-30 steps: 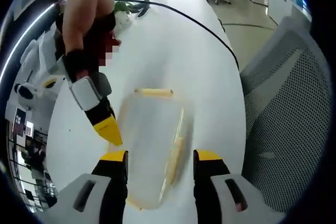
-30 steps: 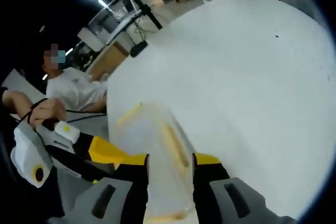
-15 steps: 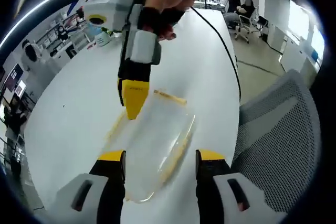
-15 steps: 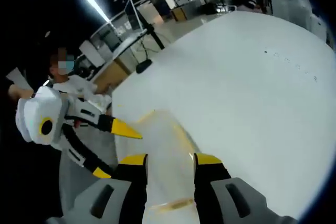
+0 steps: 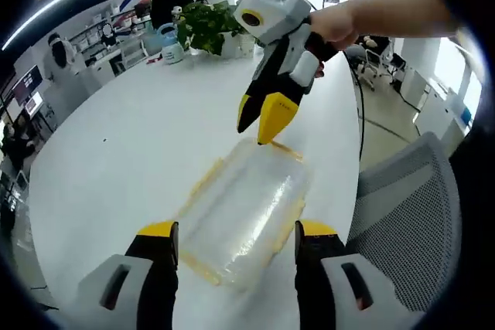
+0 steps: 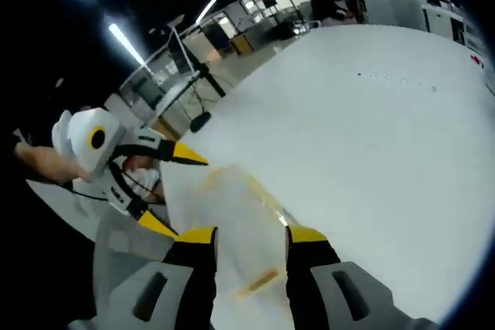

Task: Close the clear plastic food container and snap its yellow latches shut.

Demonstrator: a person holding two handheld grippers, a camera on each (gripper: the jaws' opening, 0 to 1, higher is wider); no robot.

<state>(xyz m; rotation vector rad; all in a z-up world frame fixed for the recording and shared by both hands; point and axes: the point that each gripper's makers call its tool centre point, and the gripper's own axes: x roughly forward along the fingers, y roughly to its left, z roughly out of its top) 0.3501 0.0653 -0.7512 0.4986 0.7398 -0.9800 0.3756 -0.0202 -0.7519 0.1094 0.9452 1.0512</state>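
In the left gripper view, the clear container (image 5: pixel 246 214) lay on the white counter (image 5: pixel 124 152), lid apparently down, between our left gripper's (image 5: pixel 235 239) parted jaws. We judged it light, thin and slippery, best pressed at its yellow latches (image 5: pixel 203 185); it seemed empty. The right gripper (image 5: pixel 267 113) hovered at 12 o'clock, jaws apart.

In the right gripper view, the container sat between the spread jaws, the left gripper at 9 o'clock.

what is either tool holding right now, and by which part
Nothing is gripped. The left tool is open, its jaws flanking the clear container. The right tool hovers, jaws parted, at the container's far yellow latch.
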